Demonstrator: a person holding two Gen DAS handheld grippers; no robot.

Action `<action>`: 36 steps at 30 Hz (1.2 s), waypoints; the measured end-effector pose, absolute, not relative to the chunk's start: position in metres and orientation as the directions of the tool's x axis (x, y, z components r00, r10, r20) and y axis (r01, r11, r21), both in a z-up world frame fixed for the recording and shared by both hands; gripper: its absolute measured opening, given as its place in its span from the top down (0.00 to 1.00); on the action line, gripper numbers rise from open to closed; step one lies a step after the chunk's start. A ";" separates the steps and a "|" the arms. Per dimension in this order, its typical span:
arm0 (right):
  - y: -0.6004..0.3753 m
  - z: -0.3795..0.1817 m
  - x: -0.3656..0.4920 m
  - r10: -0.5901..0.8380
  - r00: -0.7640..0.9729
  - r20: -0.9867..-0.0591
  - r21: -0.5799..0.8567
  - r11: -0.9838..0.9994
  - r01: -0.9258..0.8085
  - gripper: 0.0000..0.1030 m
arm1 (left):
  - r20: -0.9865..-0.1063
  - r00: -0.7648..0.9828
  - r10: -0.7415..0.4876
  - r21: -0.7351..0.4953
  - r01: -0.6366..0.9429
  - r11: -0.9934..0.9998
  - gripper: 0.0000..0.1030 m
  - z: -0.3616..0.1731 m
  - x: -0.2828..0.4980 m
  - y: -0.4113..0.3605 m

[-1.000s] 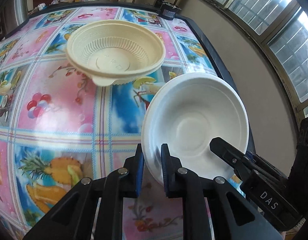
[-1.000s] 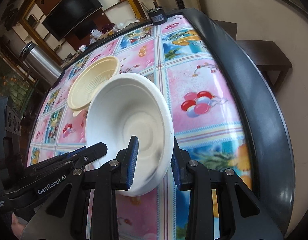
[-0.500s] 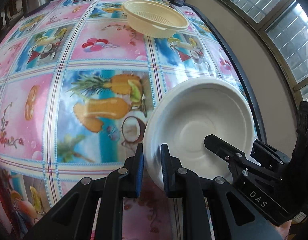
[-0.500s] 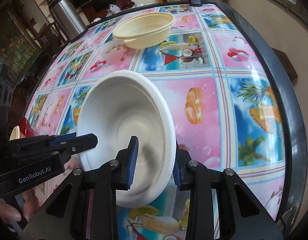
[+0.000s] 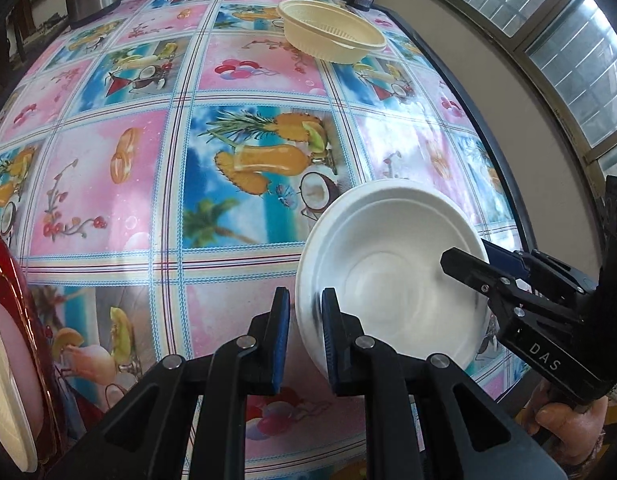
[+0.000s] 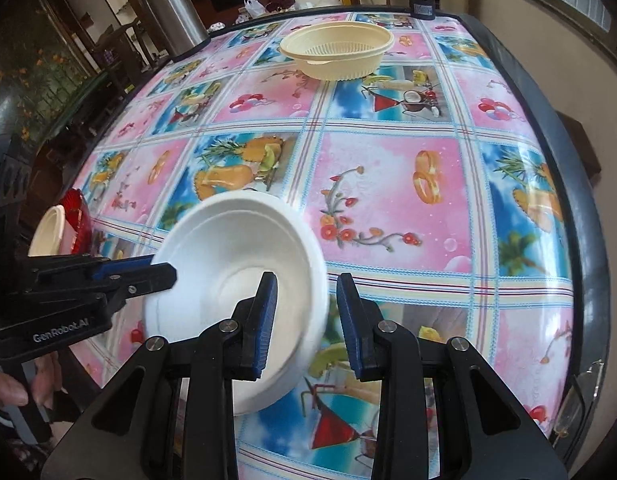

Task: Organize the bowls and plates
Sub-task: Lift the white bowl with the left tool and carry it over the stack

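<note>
A white foam bowl point(image 5: 392, 280) hangs tilted above the table, held from both sides. My left gripper point(image 5: 304, 300) is shut on its left rim, and my right gripper point(image 5: 468, 254) is shut on the opposite rim. In the right wrist view the white bowl point(image 6: 228, 256) sits between the right gripper point(image 6: 306, 292) and the left gripper point(image 6: 160, 270), which reaches in from the left. A cream ribbed bowl point(image 5: 332, 36) point(image 6: 336, 52) stands far back on the table. A red plate point(image 6: 77, 220) carrying a cream plate point(image 6: 48, 228) lies at the near left.
The table point(image 5: 108, 184) wears a glossy fruit-print cloth with a dark rim point(image 6: 580, 208). A steel flask point(image 6: 168, 12) stands at the far left corner and a small black device point(image 6: 424, 4) at the far right. A hand point(image 5: 568, 420) grips the right tool.
Both grippers have carried the white bowl away from the cream bowl toward the near side of the table. The cream bowl now looks far off, and the red plate has come into view at left.
</note>
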State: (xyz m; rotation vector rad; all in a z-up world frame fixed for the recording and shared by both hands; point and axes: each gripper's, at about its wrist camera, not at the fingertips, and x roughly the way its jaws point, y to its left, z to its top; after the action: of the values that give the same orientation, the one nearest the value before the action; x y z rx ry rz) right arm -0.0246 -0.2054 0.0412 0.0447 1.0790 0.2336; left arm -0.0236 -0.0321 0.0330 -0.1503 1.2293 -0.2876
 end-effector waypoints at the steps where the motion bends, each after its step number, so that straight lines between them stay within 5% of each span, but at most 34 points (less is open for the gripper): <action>1: -0.205 0.040 -0.026 0.199 0.448 -0.872 0.132 0.976 -0.175 0.71 | -0.906 0.305 -0.294 -0.263 0.139 0.955 0.86 0.033 -0.025 -0.033; 7: -0.204 0.036 -0.037 0.130 0.438 -0.890 0.041 0.978 -0.207 0.71 | -0.904 0.310 -0.294 -0.254 0.162 0.954 0.85 0.035 -0.030 -0.041; 36: -0.096 0.083 -0.045 0.288 0.458 -0.841 0.104 0.917 -0.385 0.70 | -0.882 0.443 -0.162 -0.152 0.058 0.987 0.85 0.076 -0.057 0.054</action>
State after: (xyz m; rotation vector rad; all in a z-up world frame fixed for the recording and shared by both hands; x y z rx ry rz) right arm -0.0454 -0.0963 0.0830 -0.1061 1.0139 0.4159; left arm -0.0573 0.0537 0.0765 -0.1043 1.1042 -0.1368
